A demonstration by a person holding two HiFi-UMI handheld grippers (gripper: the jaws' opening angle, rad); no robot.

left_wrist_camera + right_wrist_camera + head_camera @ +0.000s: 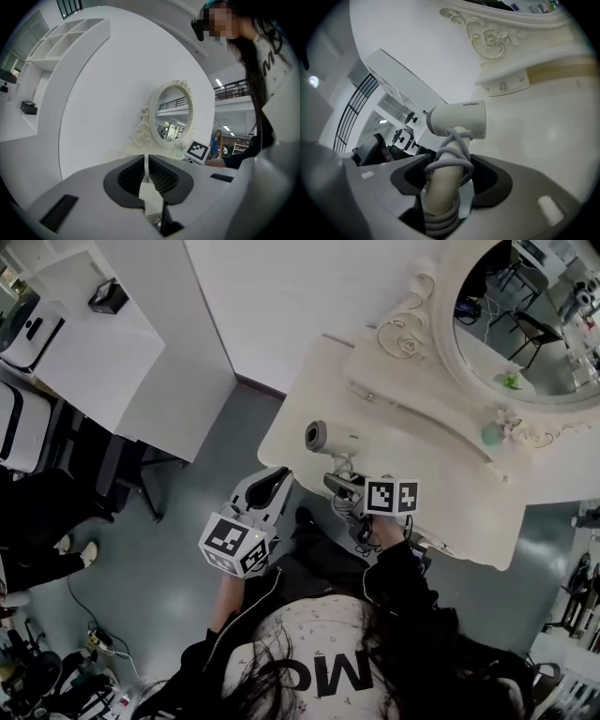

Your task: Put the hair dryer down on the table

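Right gripper (447,176), jaws clamped on cord-wrapped handle of hair dryer (457,119), over white table (543,140); left gripper (146,171), jaws nearly together, empty

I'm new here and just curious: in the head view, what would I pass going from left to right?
black box → left claw → hair dryer → mirror
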